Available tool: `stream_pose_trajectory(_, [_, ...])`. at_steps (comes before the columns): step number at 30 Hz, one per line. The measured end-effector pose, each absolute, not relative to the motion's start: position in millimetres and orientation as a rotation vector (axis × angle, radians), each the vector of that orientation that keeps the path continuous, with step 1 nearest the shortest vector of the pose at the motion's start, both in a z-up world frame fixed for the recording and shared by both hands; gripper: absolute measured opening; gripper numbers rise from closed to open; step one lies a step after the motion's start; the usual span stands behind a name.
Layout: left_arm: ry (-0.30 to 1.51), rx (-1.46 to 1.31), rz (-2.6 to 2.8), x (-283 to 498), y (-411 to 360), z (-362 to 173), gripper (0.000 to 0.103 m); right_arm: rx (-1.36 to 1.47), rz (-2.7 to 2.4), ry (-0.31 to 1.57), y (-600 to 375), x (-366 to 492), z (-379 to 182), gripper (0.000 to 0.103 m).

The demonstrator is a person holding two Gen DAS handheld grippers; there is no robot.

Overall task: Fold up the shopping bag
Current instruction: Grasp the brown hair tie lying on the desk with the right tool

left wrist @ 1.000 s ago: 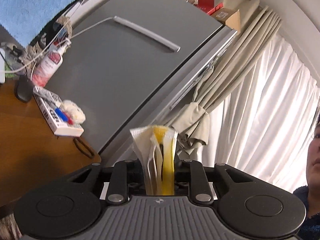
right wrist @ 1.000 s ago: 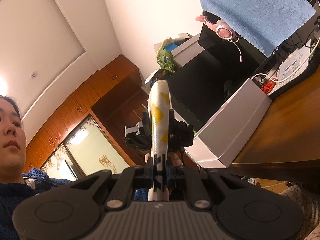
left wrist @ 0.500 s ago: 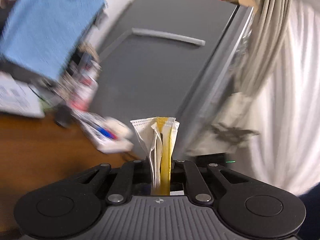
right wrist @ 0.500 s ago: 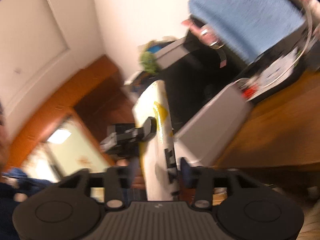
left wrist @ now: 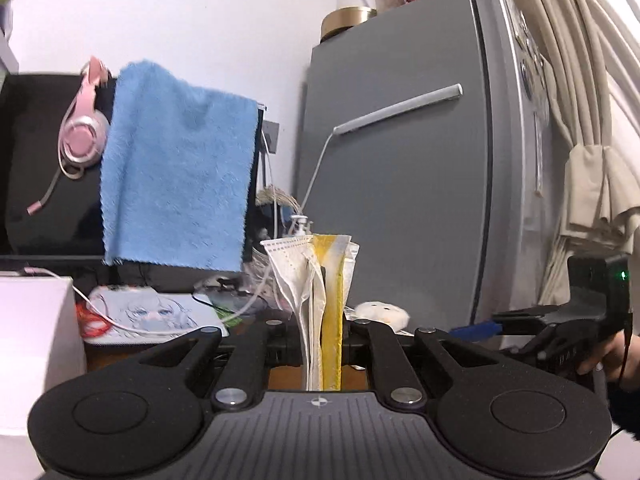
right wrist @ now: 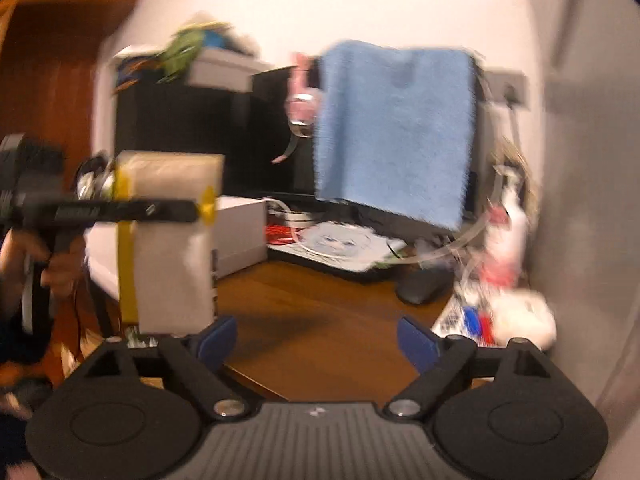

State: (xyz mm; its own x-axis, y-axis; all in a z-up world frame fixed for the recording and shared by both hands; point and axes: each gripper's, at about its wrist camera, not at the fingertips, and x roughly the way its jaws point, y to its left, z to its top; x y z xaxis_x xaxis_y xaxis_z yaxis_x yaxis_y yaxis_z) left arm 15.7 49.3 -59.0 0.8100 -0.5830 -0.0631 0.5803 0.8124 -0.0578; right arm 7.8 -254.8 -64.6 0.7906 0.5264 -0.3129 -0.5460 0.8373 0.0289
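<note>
In the left wrist view the folded shopping bag (left wrist: 326,300), white with a yellow stripe, stands upright between the fingers of my left gripper (left wrist: 322,344), which is shut on it. My right gripper (left wrist: 560,328) shows at the right edge, apart from the bag, with a hand behind it. The blurred right wrist view has the bag (right wrist: 168,240) as a flat white packet at the left, clamped across by the left gripper (right wrist: 120,210). My right gripper (right wrist: 316,340) stands open over the wooden desk (right wrist: 320,320) with nothing between its blue pads (right wrist: 218,338).
A blue towel (left wrist: 176,192) hangs over a black monitor beside pink headphones (left wrist: 82,140). A grey fridge (left wrist: 400,200) and curtains (left wrist: 580,120) stand to the right. A white box (left wrist: 36,340), cables, a mouse (right wrist: 424,288) and a bottle (right wrist: 504,240) crowd the desk's back.
My right gripper has let go of the bag, opened and moved off to the right. Both views have swung down toward the desk. The left gripper still holds the bag.
</note>
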Motion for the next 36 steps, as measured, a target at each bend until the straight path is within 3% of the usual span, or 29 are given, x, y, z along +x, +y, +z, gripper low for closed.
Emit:
stream_pose_trajectory(5, [0.052, -0.020, -0.598, 13, 52, -62, 0.011, 0.079, 0.420, 0.402, -275, 24, -78, 0.084])
stream_pose_trajectory(7, [0.045, -0.001, -0.586, 11, 51, -61, 0.011, 0.041, 0.352, 0.446, -278, 33, -85, 0.060])
stream_pose_trajectory(8, [0.037, 0.010, -0.577, 10, 49, -60, 0.011, 0.011, 0.308, 0.465, -278, 38, -89, 0.040])
stream_pose_trajectory(9, [0.036, 0.006, -0.583, 9, 49, -59, 0.011, -0.015, 0.263, 0.477, -276, 43, -92, 0.033])
stream_pose_trajectory(19, [0.042, -0.033, -0.620, 7, 53, -54, 0.011, 0.026, 0.161, 0.556, -289, 76, -109, 0.021])
stream_pose_trajectory(21, [0.042, -0.030, -0.614, 8, 53, -53, 0.011, 0.038, 0.157, 0.575, -290, 82, -110, 0.012])
stream_pose_trajectory(23, [0.043, -0.032, -0.609, 8, 53, -52, 0.011, 0.048, 0.154, 0.586, -290, 85, -111, 0.012])
stream_pose_trajectory(26, [0.046, -0.041, -0.604, 9, 55, -52, 0.011, 0.058, 0.157, 0.602, -291, 89, -114, 0.002])
stream_pose_trajectory(30, [0.038, -0.041, -0.589, 9, 56, -51, 0.011, 0.101, 0.185, 0.589, -292, 89, -112, 0.001])
stream_pose_trajectory(36, [0.050, -0.075, -0.576, 11, 61, -50, 0.011, 0.485, 0.499, 0.542, -286, 91, -96, 0.002])
